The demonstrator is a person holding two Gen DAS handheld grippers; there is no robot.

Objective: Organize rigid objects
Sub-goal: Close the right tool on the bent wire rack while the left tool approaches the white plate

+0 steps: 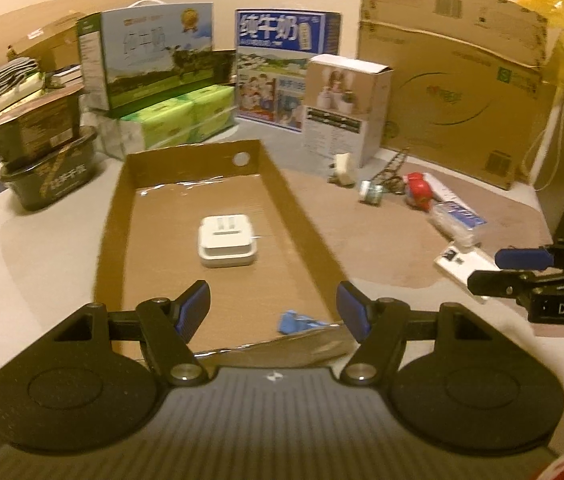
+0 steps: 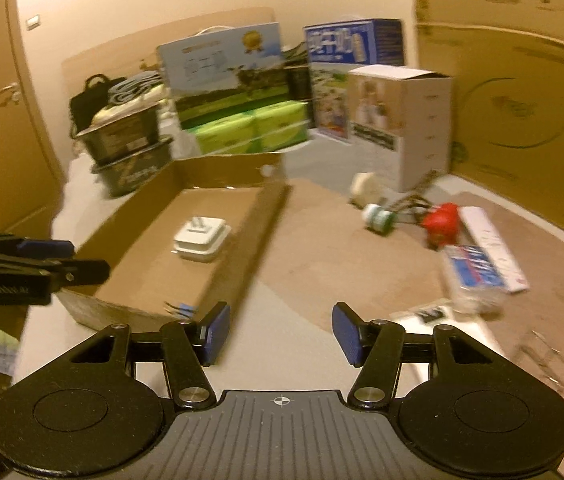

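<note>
A shallow cardboard tray point(image 1: 302, 208) lies ahead with a white plug adapter point(image 1: 228, 246) on its floor and a small blue item point(image 1: 294, 322) in its near corner. My left gripper point(image 1: 274, 312) hovers open over the tray's near edge with nothing between its fingers. To the tray's right, loose things lie on a brown mat: a white plug point(image 1: 342, 172), a small jar point(image 1: 371, 192), a red object point(image 1: 420, 190) and a blue-and-white packet point(image 1: 458, 220). My right gripper point(image 2: 282, 334) is open and empty, just right of the tray point(image 2: 250, 232), with the adapter point(image 2: 201, 240) to its left.
Milk cartons point(image 1: 158, 56), green tissue packs point(image 1: 186, 116), a white box point(image 1: 342, 108) and a big cardboard box point(image 1: 462, 92) line the back. Stacked dark tubs point(image 1: 46, 168) stand left of the tray. A white card point(image 1: 466, 264) lies near the right gripper point(image 1: 522, 268).
</note>
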